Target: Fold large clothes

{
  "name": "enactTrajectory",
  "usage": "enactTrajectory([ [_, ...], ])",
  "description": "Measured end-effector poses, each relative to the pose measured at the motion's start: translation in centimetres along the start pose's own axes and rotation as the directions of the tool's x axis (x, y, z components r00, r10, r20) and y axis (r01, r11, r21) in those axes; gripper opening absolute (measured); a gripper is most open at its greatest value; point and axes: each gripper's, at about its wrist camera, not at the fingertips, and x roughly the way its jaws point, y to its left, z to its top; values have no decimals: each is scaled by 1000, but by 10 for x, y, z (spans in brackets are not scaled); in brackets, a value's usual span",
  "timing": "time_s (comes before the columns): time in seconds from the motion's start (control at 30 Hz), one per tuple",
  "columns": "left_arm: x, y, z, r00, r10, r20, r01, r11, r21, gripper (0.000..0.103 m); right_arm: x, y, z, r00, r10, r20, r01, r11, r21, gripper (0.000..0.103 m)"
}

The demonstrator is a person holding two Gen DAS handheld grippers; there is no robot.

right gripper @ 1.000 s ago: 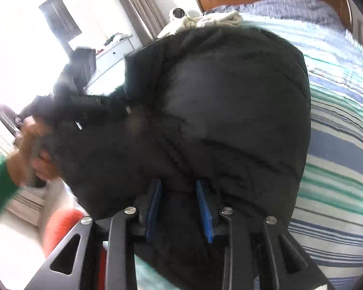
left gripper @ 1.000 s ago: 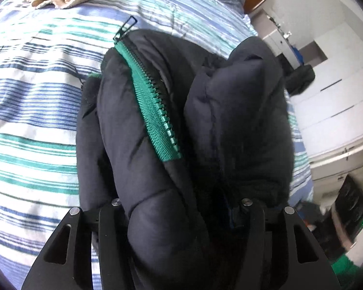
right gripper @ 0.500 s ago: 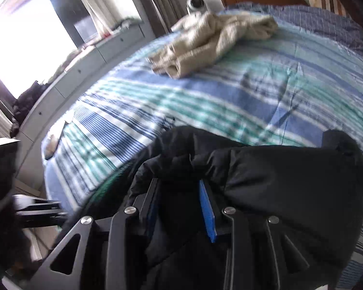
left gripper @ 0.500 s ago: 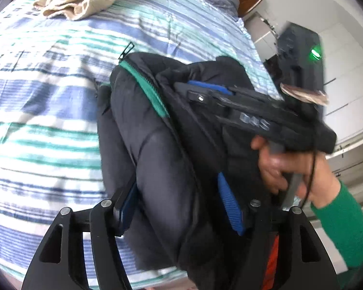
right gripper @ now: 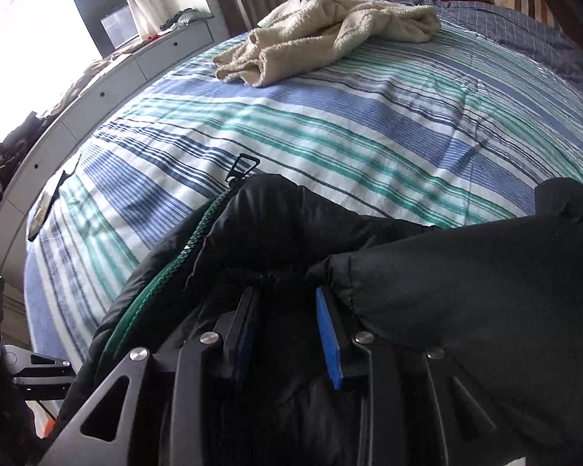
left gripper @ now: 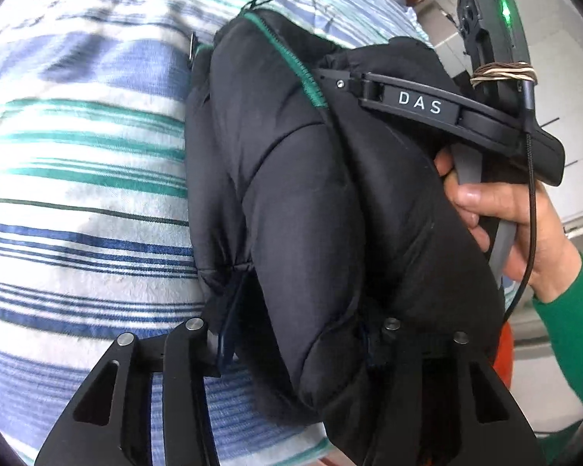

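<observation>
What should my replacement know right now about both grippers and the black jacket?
Left gripper: jaws have just been closing, clamped on the black puffer jacket.
Right gripper: jaws clamped on the jacket's upper fold.
Jacket lies bundled lengthwise at the near edge of the striped bed, green zipper exposed. Cream towel lies far across the bed.
Done: the jacket looks doubled over.
Left: probably release, flatten, tidy the fold.

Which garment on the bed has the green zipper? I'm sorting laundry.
The black puffer jacket nearest the camera, with its green zipper; the cream fleece garment farther back shows none.
</observation>
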Motion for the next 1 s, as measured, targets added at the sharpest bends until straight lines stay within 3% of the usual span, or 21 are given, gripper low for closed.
enactTrajectory([
  [0.27,4,9,-5,1000,-7,-3,7,1000,-17,47,-1,9,8,998,-63,-28,62,998,-25,29],
  [0.43,4,-3,-4,1000,15,0,-15,1000,-15,48,-86,7,-13,998,36,52,-36,999,12,32],
  [0.57,3,-4,-5,1000,11,2,-11,1000,-18,48,-165,3,-72,990,99,101,-93,994,-63,32],
  [0.7,3,-5,-6,1000,15,3,-15,1000,-14,48,-205,6,-147,991,110,81,-101,990,-103,32],
  [0.9,2,-15,-8,1000,20,9,-20,1000,-13,48,-178,5,-209,997,66,42,-65,998,-26,31],
  [1.0,2,-19,-10,999,29,16,-29,1000,-4,48,-137,-10,-218,992,108,-58,-105,993,54,30],
])
